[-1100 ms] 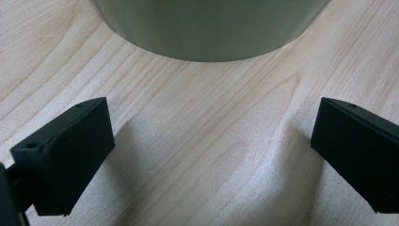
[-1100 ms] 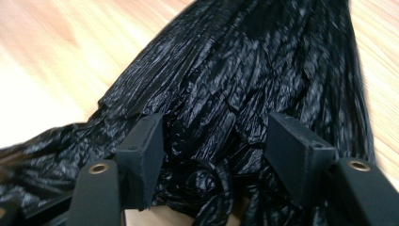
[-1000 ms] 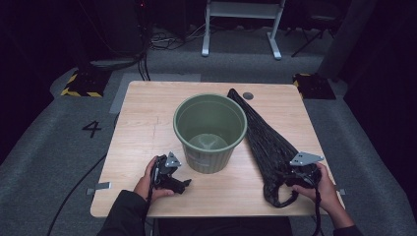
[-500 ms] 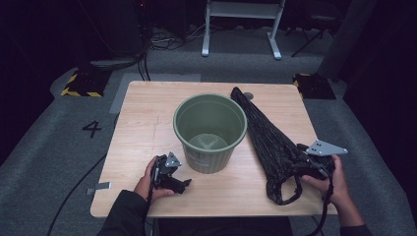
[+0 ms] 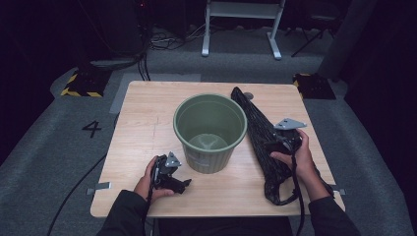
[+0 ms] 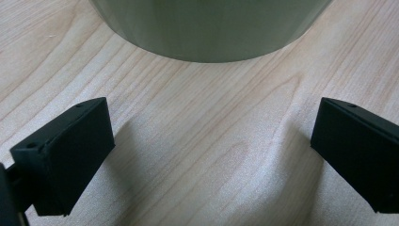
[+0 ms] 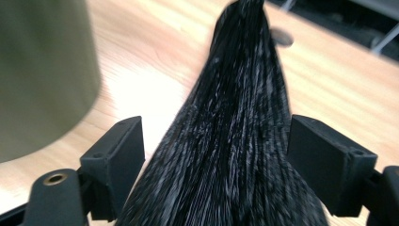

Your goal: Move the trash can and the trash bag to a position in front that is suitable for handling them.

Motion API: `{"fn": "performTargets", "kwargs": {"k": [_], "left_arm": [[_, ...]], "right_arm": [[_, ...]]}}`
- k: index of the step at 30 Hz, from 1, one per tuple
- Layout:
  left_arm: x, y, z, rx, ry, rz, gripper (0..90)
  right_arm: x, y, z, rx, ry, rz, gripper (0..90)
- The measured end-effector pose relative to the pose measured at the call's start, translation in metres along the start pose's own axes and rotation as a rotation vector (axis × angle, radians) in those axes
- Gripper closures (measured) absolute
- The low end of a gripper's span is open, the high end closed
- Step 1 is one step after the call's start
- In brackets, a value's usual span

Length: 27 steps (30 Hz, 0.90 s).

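- High view shows my right gripper [image 5: 284, 142] over the black bag [image 5: 263, 142], which lies gathered lengthwise on the table [image 5: 142, 113] just right of the green bin [image 5: 210, 130].
- Right gripper view: my jaws have just been opening; they now stand spread with the bag's pleats between them, pads off the plastic.
- To grip well, I judge I should sink lower and pinch the whole bundle before lifting.
- My left gripper [image 5: 169, 174] rests spread and empty, close by the bin's base.

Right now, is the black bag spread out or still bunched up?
Bunched: the black bag lies in one long pleated strip beside the green bin.
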<state>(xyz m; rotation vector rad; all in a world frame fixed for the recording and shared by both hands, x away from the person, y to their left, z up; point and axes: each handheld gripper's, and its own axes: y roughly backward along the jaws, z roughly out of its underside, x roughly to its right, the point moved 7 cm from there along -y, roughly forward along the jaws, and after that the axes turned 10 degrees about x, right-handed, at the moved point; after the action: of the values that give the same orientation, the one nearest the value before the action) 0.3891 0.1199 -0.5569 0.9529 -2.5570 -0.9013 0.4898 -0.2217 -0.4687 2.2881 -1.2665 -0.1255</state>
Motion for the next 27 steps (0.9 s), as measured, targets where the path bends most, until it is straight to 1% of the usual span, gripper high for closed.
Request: {"fn": "performTargets", "kwargs": {"k": [1,2,3,4,7,10,11,14,16,17,18,20,21,22,23,27], "left_arm": [[0.0,0.0,0.0,0.0,0.0,0.0,0.0],[0.0,0.0,0.0,0.0,0.0,0.001,0.0],[0.0,0.0,0.0,-0.001,-0.003,0.001,0.0],[0.0,0.0,0.0,-0.001,-0.004,0.001,0.0],[0.0,0.0,0.0,-0.001,-0.004,0.001,0.0],[0.0,0.0,0.0,-0.001,-0.004,0.001,0.0],[0.0,0.0,0.0,-0.001,-0.004,0.001,0.0],[0.0,0.0,0.0,-0.001,-0.004,0.002,0.0],[0.0,0.0,0.0,-0.001,-0.004,0.002,0.0],[0.0,0.0,0.0,-0.001,-0.004,0.001,0.0],[0.0,0.0,0.0,-0.001,-0.004,0.001,0.0],[0.0,0.0,0.0,-0.001,-0.004,0.001,0.0],[0.0,0.0,0.0,-0.001,-0.004,0.001,0.0],[0.0,0.0,0.0,-0.001,-0.004,0.001,0.0],[0.0,0.0,0.0,-0.001,-0.004,0.001,0.0],[0.0,-0.001,0.0,0.001,-0.004,0.001,0.0]], "right_arm": [[0.002,-0.007,0.003,-0.016,-0.003,-0.004,19.3],[0.005,-0.015,0.006,-0.031,0.008,-0.001,19.5],[0.007,-0.018,0.008,-0.037,0.012,0.006,19.5],[0.011,-0.022,0.01,-0.037,0.01,0.011,19.4],[0.018,-0.032,0.017,-0.045,-0.001,-0.003,19.4],[0.025,-0.04,0.026,-0.065,-0.054,-0.032,19.5],[0.026,-0.044,0.032,-0.076,-0.078,-0.056,21.9],[0.026,-0.047,0.042,-0.105,-0.087,-0.089,24.1],[0.026,-0.048,0.048,-0.119,-0.091,-0.096,26.6],[0.025,-0.049,0.051,-0.133,-0.096,-0.111,27.1],[0.024,-0.049,0.055,-0.149,-0.114,-0.136,28.1],[0.023,-0.047,0.059,-0.139,-0.103,-0.143,34.1],[0.022,-0.045,0.06,-0.142,-0.096,-0.153,36.4],[0.021,-0.044,0.064,-0.144,-0.086,-0.166,41.6],[0.021,-0.042,0.066,-0.147,-0.085,-0.172,44.4],[0.021,-0.034,0.069,-0.131,-0.067,-0.203,56.6]]}}
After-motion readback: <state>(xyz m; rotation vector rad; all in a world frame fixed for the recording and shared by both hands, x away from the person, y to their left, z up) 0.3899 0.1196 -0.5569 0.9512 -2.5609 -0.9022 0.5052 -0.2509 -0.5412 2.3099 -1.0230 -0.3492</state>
